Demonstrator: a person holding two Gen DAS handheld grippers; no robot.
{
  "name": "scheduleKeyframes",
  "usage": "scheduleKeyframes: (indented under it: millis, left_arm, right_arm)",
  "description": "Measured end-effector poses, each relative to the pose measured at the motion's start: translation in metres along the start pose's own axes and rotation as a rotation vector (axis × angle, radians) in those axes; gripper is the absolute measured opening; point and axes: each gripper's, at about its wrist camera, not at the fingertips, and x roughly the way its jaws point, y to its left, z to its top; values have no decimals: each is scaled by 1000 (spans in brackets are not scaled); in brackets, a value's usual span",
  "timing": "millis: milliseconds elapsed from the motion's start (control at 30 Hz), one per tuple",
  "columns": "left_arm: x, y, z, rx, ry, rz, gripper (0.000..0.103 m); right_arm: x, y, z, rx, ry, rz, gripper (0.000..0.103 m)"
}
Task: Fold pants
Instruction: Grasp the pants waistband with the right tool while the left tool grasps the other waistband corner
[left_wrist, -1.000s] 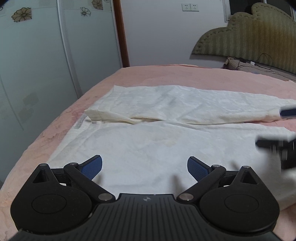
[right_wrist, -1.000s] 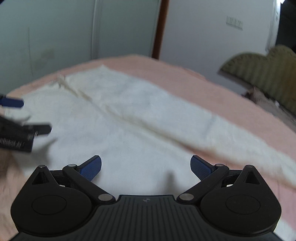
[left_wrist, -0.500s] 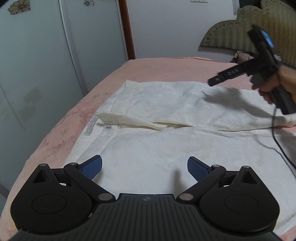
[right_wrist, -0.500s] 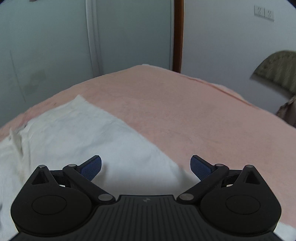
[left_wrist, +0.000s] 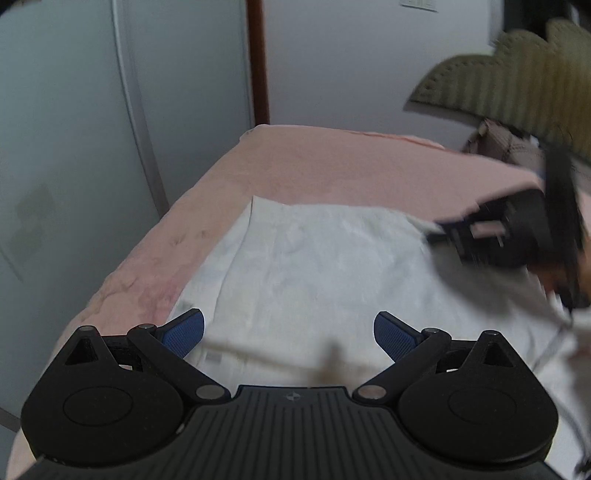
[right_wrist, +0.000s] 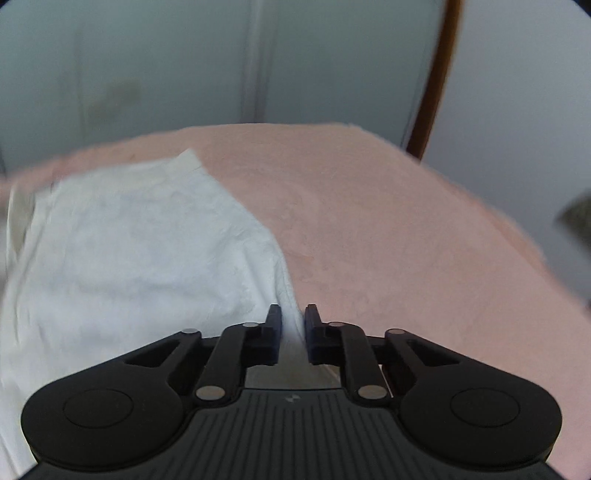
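White pants (left_wrist: 314, 266) lie spread on a pink bed (left_wrist: 314, 166). My left gripper (left_wrist: 290, 334) is open and empty, hovering over the near part of the pants by the waistband. My right gripper (right_wrist: 293, 317) is shut on the far edge of the pants (right_wrist: 129, 251), with white cloth pinched between its fingers. It shows blurred at the right of the left wrist view (left_wrist: 517, 232), low over the cloth.
Pale wardrobe doors (left_wrist: 74, 129) stand close along the bed's left side. A brown door frame (left_wrist: 258, 62) and white wall are behind. A padded olive headboard (left_wrist: 517, 77) is at the far right. A cable (left_wrist: 550, 347) trails from the right gripper.
My right gripper has dropped to the pants' far edge and closed on the cloth. My left gripper has moved forward over the pants and stays open.
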Motion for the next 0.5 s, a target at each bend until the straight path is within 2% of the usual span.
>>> scheduleKeyframes:
  millis: [133, 233, 300, 400, 500]
  left_arm:
    - [42, 15, 49, -149, 43, -40, 97]
    - [70, 23, 76, -266, 83, -127, 97]
    - [92, 27, 88, -345, 147, -197, 97]
    - [122, 34, 98, -484, 218, -257, 96]
    - [147, 40, 98, -608, 296, -276, 91]
  right_arm:
    - [-23, 57, -12, -291, -41, -96, 10]
    - [-36, 81, -25, -402, -66, -122, 9]
    - [-40, 91, -35, -453, -71, -133, 9]
    - [-38, 99, -44, -494, -72, -143, 9]
    - [-41, 99, -49, -485, -84, -148, 9]
